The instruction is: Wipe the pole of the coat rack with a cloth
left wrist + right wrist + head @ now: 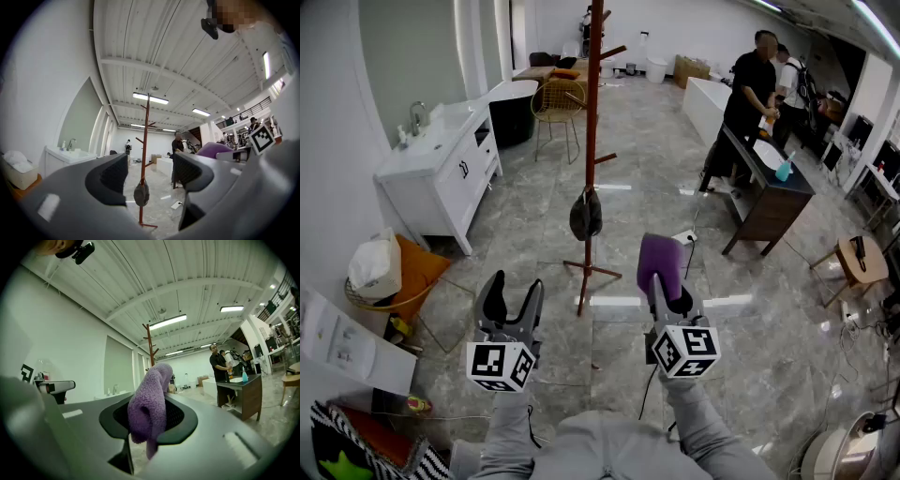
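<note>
Bulging between right gripper (148,422) jaws: cloth (151,392)

Bright ceiling strips, fisheye-warped edges

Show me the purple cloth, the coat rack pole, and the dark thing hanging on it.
purple cloth (149,406), right gripper view, its bunched middle.
coat rack pole (592,122), head view, the upper shaft.
dark hanging thing (586,216), head view, its centre.
</note>
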The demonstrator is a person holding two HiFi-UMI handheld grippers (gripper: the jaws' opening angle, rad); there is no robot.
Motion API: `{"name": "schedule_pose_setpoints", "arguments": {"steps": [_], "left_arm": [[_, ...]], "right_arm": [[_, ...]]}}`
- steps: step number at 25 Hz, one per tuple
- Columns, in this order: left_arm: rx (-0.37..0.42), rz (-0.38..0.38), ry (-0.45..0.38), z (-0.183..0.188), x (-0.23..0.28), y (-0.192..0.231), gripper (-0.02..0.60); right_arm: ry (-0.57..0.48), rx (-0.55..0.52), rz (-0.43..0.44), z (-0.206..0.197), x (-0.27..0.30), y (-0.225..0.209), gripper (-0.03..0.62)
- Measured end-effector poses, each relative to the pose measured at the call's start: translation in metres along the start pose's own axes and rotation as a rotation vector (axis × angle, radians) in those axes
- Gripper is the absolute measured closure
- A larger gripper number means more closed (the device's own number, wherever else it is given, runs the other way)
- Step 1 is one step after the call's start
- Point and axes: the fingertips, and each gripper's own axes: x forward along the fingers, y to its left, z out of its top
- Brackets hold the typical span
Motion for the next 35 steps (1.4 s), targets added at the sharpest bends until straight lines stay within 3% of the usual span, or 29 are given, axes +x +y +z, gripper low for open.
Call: {"name": "schedule_pose_setpoints", "arguments": {"steps": [18,29,35], "left_arm": [[-0.004,0.001,0.007,-0.003,0.008,-0.005,0.244],[0.003,0.013,0.018,-0.014,0.022,-0.045,0.244],[0.004,0.021,0.034,-0.022,0.039,-0.041,0.244]], "right_arm": [[-0.001,0.029,0.007,-0.001,0.003,-0.005,0.509],[0.001,0.074,0.046,-0.006,-0.005,-0.041,0.508],[0.014,0.085,0.064,-0.013,0.014,-0.044,0.508]]}}
